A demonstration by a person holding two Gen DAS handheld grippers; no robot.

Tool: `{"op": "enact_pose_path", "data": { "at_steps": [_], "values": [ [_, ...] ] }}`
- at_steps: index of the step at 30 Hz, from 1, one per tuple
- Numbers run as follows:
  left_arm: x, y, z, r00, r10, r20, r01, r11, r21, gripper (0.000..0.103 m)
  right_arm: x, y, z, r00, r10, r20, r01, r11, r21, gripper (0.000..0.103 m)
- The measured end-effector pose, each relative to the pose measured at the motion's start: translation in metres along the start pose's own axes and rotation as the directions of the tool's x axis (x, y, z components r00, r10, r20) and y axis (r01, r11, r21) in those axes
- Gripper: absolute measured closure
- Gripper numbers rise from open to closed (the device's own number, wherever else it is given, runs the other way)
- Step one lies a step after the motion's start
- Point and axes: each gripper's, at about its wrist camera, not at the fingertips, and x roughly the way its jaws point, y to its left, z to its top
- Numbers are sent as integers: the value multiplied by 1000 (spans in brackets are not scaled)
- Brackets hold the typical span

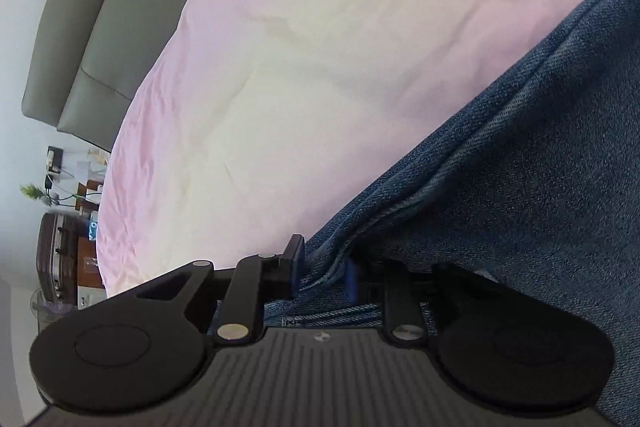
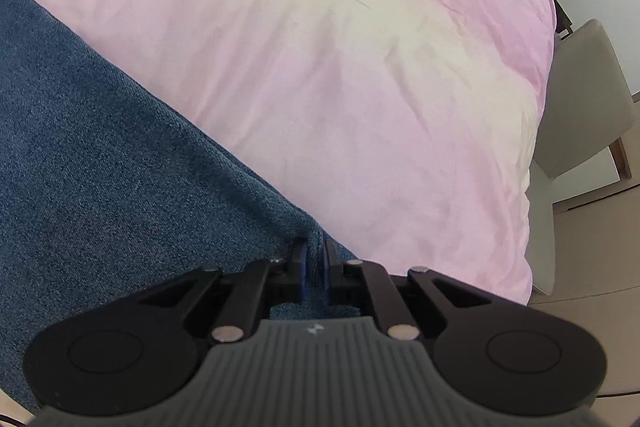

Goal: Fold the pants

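Note:
Blue denim pants [image 1: 540, 155] lie on a pink and cream bedsheet [image 1: 300, 67]. In the left wrist view they fill the right side, with a seamed edge running up to the right. My left gripper [image 1: 322, 269] is shut on a bunched fold of that denim edge. In the right wrist view the pants [image 2: 100, 147] fill the left side on the same sheet [image 2: 380, 87]. My right gripper [image 2: 315, 263] is shut on a thin ridge of denim at the pants' edge.
Grey padded chairs [image 1: 104, 27] stand beyond the sheet in the left wrist view, with a dark suitcase [image 1: 56, 259] and clutter at the far left. In the right wrist view grey chairs [image 2: 580, 99] stand by the sheet's right edge, over a beige floor [image 2: 592, 247].

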Motion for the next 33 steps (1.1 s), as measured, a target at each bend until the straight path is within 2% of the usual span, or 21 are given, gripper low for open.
{"op": "enact_pose_path", "data": {
  "at_steps": [2,3,4,5,6,9,13,17,21,26,29,32,33],
  "values": [
    [-5,-2,-1,1000,10,-9,-10,1000,15,70,-2,2,0,1000,-22,0,22,1000,-11,95],
    [-9,-1,-2,1000,10,-6,-10,1000,19,55,-4,3,0,999,-37,1,37,999,-19,85],
    [-15,0,-2,1000,1,6,-1,1000,8,31,-7,3,0,999,-52,7,52,998,-28,72],
    [-22,2,-4,1000,-14,22,15,1000,-9,24,-11,3,0,998,-59,18,59,998,-30,64],
    [-29,6,-6,999,-26,39,27,999,-22,24,-17,2,-1,998,-55,28,56,998,-26,55],
    [-49,13,-17,997,-42,60,45,998,-40,24,-34,6,-7,998,-49,48,50,998,-23,52],
    [-86,10,-35,993,-69,92,72,997,-39,24,-59,20,-19,997,-15,78,17,999,-34,51],
    [-123,4,-55,983,-114,145,120,992,-36,24,-96,44,-30,987,59,146,-50,996,-67,51],
    [-155,-9,-74,963,-202,180,217,974,-64,25,-134,73,-43,969,134,209,-114,988,-104,51],
    [-180,-31,-110,919,-328,220,356,929,-102,27,-163,103,-71,941,211,263,-189,976,-106,51],
    [-177,-46,-132,901,-369,227,407,901,-151,28,-168,119,-88,928,248,277,-230,968,-97,53],
    [-167,-56,-145,889,-385,247,446,852,-273,31,-165,134,-102,920,279,277,-265,960,-86,53],
    [-162,-58,-147,884,-384,266,458,826,-329,31,-163,138,-107,919,284,272,-273,959,-78,53]
  ]
}}
